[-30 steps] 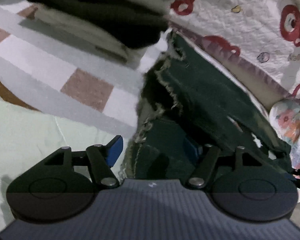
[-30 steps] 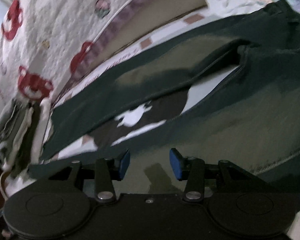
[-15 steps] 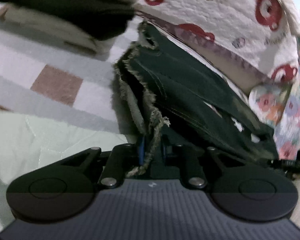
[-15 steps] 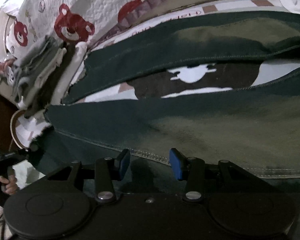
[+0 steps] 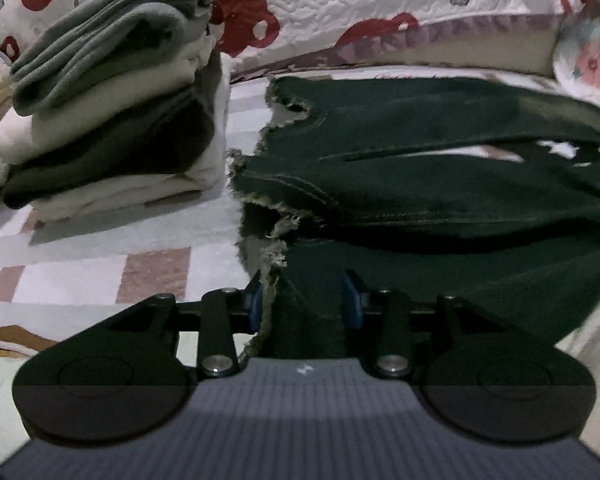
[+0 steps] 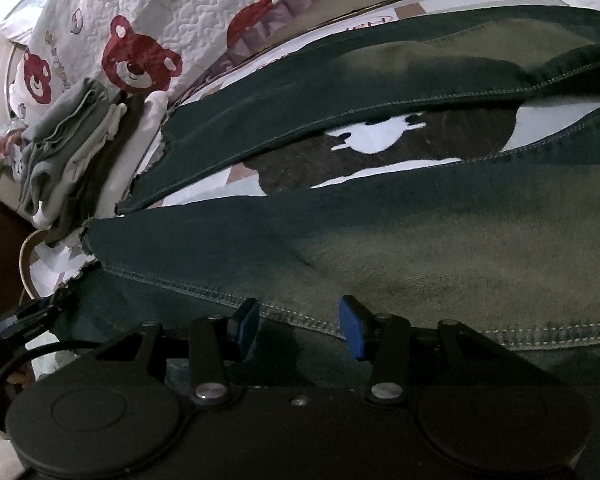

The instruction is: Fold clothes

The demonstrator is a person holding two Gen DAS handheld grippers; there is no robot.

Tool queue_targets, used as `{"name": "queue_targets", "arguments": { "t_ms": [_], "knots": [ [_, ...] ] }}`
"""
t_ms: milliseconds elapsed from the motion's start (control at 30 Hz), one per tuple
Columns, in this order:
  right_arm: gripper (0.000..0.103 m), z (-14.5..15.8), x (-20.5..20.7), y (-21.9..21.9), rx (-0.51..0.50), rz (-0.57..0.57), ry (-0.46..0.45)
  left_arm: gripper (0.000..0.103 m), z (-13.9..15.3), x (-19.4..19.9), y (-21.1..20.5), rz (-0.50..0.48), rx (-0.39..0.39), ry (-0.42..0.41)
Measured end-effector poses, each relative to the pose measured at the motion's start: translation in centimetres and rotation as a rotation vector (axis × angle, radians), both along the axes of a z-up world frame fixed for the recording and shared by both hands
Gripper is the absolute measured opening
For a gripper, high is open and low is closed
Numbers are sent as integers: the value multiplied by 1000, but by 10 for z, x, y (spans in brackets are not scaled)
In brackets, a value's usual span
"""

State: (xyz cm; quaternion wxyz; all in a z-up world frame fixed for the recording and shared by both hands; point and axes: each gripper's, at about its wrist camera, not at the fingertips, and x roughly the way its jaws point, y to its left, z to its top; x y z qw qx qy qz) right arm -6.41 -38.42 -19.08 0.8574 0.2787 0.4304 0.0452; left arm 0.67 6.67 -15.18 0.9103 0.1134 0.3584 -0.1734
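A checked bedsheet (image 5: 100,240) lies below a white, red-bear quilt (image 6: 148,20).

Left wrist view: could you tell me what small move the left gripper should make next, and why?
Probably close the left gripper on the frayed jeans hem: its jaws have just been opening, and the hem lies between them, seemingly ungripped.
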Motion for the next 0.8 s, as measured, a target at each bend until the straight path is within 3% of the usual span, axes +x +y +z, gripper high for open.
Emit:
{"name": "queue_targets", "arguments": {
  "t_ms": [133,233,367,533,633,700,800],
  "knots": [
    [50,0,0,0,-1,-1,-3,36,5,1,11,39,-56,1],
    [50,-1,0,0,0,-2,-4,9,13,-3,22,32,-114,47],
    [50,-2,0,-1,3,-2,-2,9,12,-5,24,-19,-155,82],
    [50,-2,0,-2,7,-1,0,10,10,-6,15,-49,-118,51],
    [50,-3,0,-2,11,-3,1,18,2,6,4,-100,-110,131],
    [50,-4,1,-2,11,-2,3,25,-10,19,3,-56,-111,196],
    [50,-4,1,-1,11,-4,4,32,-20,34,12,-10,-189,280]
  ]
}}
